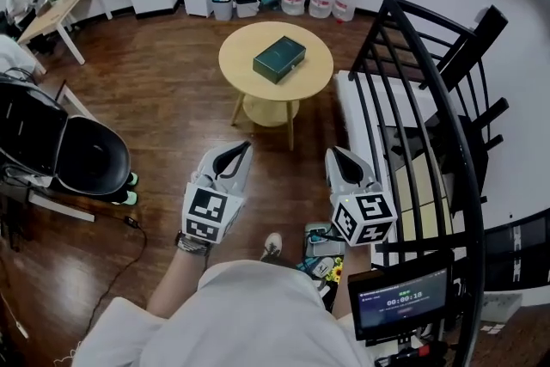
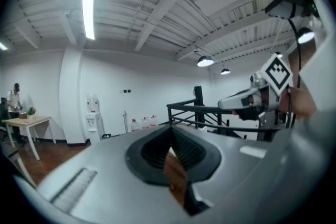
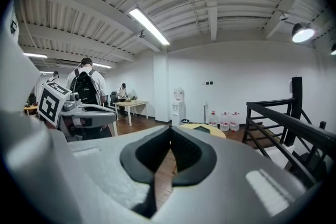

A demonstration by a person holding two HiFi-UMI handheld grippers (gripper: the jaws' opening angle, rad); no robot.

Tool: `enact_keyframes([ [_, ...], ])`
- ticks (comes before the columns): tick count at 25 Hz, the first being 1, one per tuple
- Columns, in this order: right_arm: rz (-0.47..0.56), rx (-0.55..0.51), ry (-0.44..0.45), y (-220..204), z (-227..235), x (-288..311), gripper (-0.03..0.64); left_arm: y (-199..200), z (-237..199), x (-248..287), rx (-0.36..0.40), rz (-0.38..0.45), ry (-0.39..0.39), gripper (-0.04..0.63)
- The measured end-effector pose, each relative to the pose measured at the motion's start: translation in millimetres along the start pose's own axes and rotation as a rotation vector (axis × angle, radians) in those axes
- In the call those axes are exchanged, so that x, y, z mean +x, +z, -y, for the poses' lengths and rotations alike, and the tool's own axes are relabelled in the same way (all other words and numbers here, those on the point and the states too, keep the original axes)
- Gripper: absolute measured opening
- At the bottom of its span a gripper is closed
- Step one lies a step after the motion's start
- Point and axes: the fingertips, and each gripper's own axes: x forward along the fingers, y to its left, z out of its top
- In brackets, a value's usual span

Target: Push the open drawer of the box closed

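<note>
Hovering short of the table [image 1: 234, 69]
left claw [image 1: 243, 148] and right claw [image 1: 335, 153] pinched together, empty; green box [image 1: 279, 58] ahead on it

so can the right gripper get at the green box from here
Probably not yet: the right gripper hangs well short of the box on the round table. Only open floor lies between, so a step forward looks unblocked.
</note>
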Motion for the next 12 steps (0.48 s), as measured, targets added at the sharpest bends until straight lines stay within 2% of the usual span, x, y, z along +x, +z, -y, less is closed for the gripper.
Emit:
enact_keyframes([
  [6, -0.033, -0.001, -0.029, -15, -43, -34, 0.004, -20, 1, -53, -0.027, -0.023, 0.003, 0.008],
  [12, -0.037, -0.003, -0.049, -24, -68, -63, 0.005, -27, 18, -83, -0.039, -0.022, -0.037, 0.006],
])
